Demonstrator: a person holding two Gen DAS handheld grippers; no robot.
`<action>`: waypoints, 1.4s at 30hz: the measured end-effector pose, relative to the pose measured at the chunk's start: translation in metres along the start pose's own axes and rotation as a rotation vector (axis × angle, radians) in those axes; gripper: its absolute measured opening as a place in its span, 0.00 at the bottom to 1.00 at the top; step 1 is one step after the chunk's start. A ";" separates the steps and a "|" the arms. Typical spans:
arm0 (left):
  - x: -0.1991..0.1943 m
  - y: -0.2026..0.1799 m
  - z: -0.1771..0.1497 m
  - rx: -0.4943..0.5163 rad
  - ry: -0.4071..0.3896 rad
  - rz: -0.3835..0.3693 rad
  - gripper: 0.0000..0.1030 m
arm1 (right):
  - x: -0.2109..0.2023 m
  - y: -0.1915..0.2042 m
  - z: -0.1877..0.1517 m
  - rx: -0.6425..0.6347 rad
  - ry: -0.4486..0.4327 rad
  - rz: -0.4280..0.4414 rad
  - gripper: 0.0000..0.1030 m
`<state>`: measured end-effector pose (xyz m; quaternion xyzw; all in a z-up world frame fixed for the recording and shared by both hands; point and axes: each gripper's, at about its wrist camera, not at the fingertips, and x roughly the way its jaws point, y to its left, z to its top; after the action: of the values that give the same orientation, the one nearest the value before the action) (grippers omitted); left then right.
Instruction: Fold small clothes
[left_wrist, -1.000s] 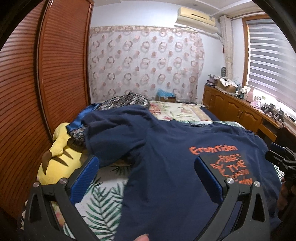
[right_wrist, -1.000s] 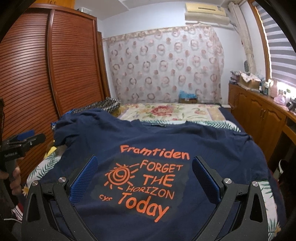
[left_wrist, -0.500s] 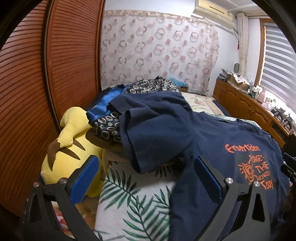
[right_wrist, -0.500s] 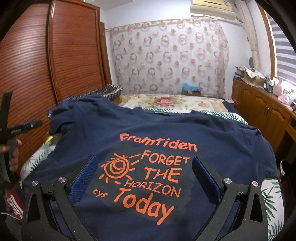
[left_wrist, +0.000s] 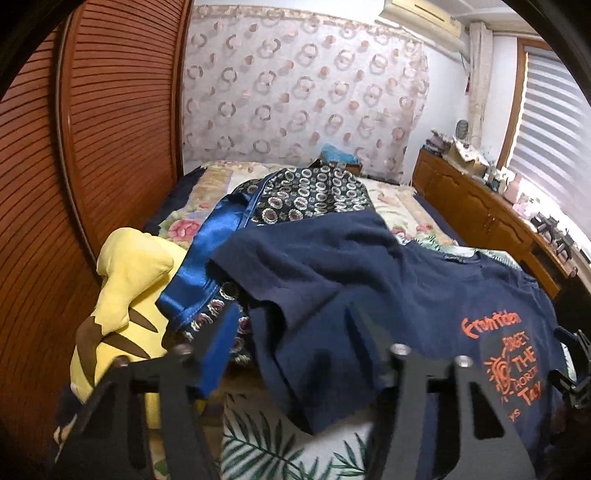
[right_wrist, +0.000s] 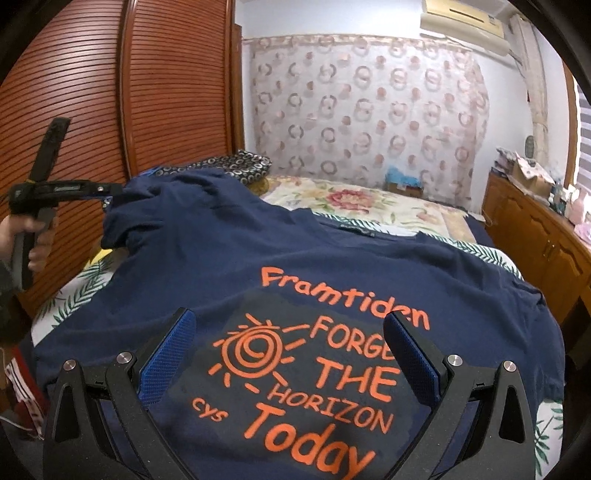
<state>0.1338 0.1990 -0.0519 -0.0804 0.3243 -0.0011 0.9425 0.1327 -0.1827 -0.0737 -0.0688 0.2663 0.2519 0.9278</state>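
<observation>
Bed (right_wrist: 369, 206), flowered and leaf-print covers, carries everything. Navy T-shirt (right_wrist: 332, 258) spread across it, orange print up, collar toward the far end. One sleeve (left_wrist: 295, 266) is rumpled and thrown over a patterned garment with a blue satin band (left_wrist: 207, 266), itself lying against a yellow plush toy (left_wrist: 125, 280) at the bed's wardrobe side.

Left tool (left_wrist: 291, 332): blurred in its own view, fingers narrowed and at the sleeve hem; from the right wrist view its tip sits at the sleeve edge. Cannot tell whether it has fully pinched cloth. Right tool (right_wrist: 288, 350): jaws wide apart, holding nothing, hovering above the chest print.

Step in hand, as I judge it: taking the sleeve to fold it inward.

To do it well:
- Catch only the sleeve hem, not the patterned garment beneath.
- Lift the sleeve free of the pile before carrying it across.
- Right tool could pin the shirt body so it does not drag.
- Lay the sleeve flat, smoothing wrinkles before the next fold.
</observation>
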 end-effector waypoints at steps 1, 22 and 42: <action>0.002 0.000 0.000 0.007 0.001 -0.007 0.42 | 0.000 0.001 -0.001 -0.002 -0.002 0.001 1.00; -0.004 -0.043 0.030 0.115 -0.009 -0.008 0.05 | -0.010 -0.010 -0.008 0.037 -0.016 -0.001 1.00; -0.046 -0.178 0.044 0.348 -0.025 -0.187 0.30 | -0.020 -0.042 -0.011 0.088 -0.030 -0.043 1.00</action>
<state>0.1329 0.0329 0.0373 0.0540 0.2986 -0.1437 0.9420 0.1344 -0.2303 -0.0726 -0.0296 0.2616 0.2209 0.9391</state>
